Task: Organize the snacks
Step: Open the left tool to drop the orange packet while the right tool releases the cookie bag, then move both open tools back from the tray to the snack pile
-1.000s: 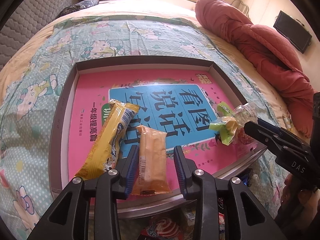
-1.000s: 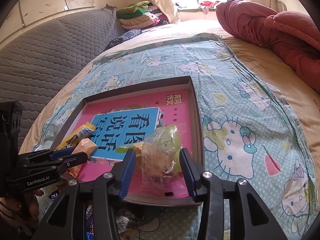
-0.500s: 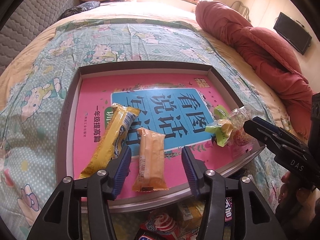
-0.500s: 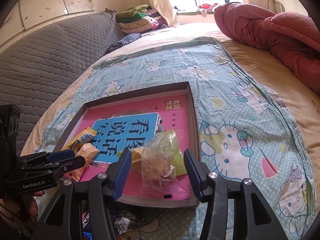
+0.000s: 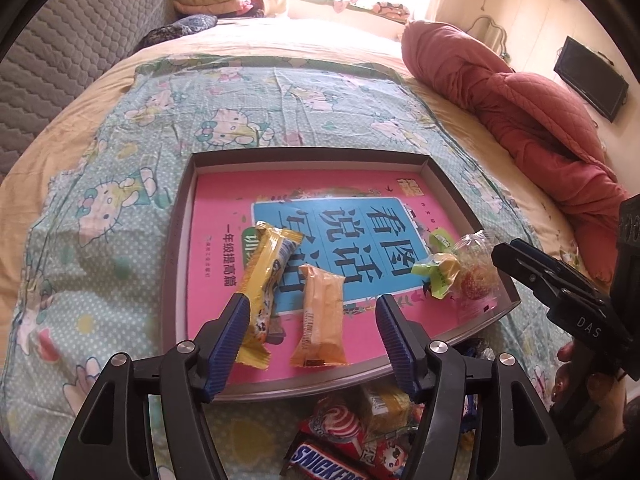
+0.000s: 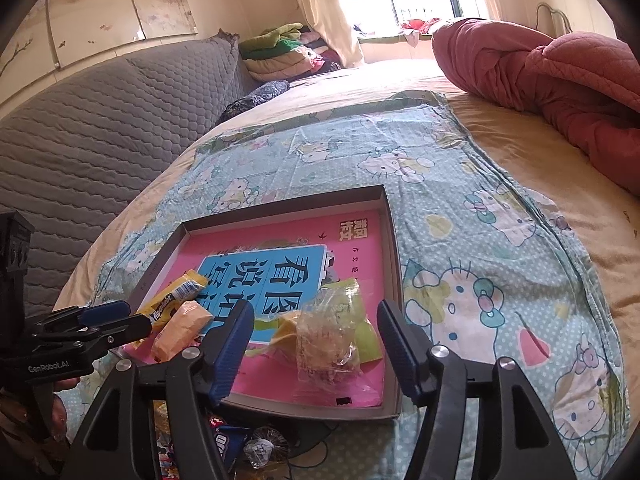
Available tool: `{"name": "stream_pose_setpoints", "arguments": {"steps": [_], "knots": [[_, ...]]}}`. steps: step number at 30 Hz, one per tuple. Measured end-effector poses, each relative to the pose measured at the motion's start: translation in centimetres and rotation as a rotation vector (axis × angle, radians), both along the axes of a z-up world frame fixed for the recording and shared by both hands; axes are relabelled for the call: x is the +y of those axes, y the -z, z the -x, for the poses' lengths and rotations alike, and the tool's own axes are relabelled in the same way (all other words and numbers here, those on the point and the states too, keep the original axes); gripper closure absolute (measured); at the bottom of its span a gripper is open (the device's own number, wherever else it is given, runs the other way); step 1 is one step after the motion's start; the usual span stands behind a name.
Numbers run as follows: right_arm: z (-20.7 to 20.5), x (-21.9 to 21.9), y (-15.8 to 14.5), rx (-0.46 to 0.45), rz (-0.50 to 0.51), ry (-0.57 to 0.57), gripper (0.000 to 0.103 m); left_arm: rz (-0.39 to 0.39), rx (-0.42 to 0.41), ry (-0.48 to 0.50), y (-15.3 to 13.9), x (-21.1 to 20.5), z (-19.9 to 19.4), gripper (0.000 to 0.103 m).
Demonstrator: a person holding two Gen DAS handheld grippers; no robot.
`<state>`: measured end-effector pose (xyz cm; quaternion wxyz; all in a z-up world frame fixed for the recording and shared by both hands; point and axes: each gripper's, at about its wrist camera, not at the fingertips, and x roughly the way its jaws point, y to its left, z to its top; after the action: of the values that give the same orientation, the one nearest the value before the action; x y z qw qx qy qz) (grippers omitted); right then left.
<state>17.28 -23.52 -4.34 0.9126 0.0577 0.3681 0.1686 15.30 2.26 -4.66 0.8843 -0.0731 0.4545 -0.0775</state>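
Both grippers have just been opening, so each snack rests free in the shallow tray (image 5: pixel 182 240) on the bed. The left gripper (image 5: pixel 312 340) stands half spread with nothing pinched; the orange packet (image 5: pixel 322 312) lies between its tips, apart from both pads, and the yellow bar (image 5: pixel 266 276) sits at its 10 o'clock. The right gripper (image 6: pixel 316 344) likewise gapes around the clear wrapped pastry (image 6: pixel 326 344) without pressing it. More loose snacks (image 5: pixel 344 436) wait at 6 o'clock, below the tray's near rim, presumably next to sort.

SNICKERS on bar (image 5: pixel 320 465) just below tray (image 5: pixel 182 240) | DAS on right gripper (image 5: pixel 516 256) beside tray | GenRobot.AI on left gripper (image 6: pixel 120 316) beside tray | 看图说话 on pink book (image 5: pixel 224 204) in tray
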Motion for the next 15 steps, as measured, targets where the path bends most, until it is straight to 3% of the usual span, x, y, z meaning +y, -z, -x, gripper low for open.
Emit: {"name": "stream_pose_setpoints", "arguments": {"steps": [15], "knots": [[1.0,-0.1,-1.6,-0.043,-0.025,-0.02,0.034,0.005,0.001,-0.044,-1.5,1.8,2.6,0.036]]}}
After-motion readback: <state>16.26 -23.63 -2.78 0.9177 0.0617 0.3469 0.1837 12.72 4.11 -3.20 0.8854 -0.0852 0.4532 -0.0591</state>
